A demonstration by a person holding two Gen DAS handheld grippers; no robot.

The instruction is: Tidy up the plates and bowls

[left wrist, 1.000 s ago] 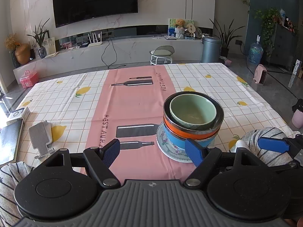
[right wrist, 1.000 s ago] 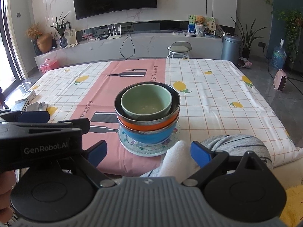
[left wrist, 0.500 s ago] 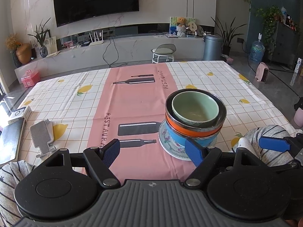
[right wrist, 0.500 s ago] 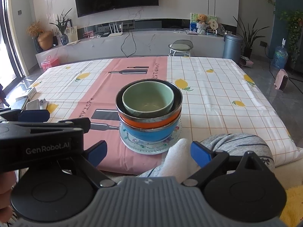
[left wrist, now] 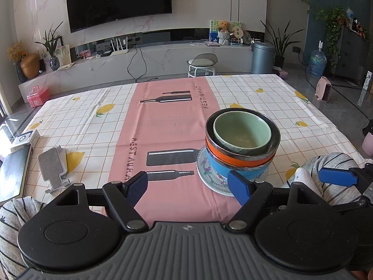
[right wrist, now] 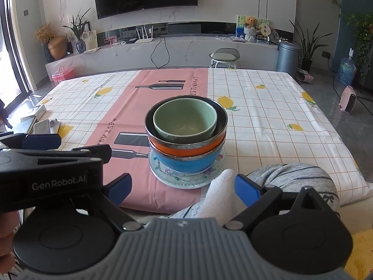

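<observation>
A stack stands on the tablecloth: a patterned plate at the bottom, a blue bowl on it, an orange steel-rimmed bowl in that, and a green bowl on top. My left gripper is open and empty, held near the table's front edge, left of the stack. My right gripper is open and empty, in front of the stack, above the person's knee.
The table has a checked lemon cloth with a pink strip. A grey phone stand, a dark tablet and a small white box lie at its left edge. The person's knees are at the front edge.
Both grippers have drawn back and risen slightly, so the stack sits a little farther away in both views. The stack itself has not moved. Both grippers stay open.
</observation>
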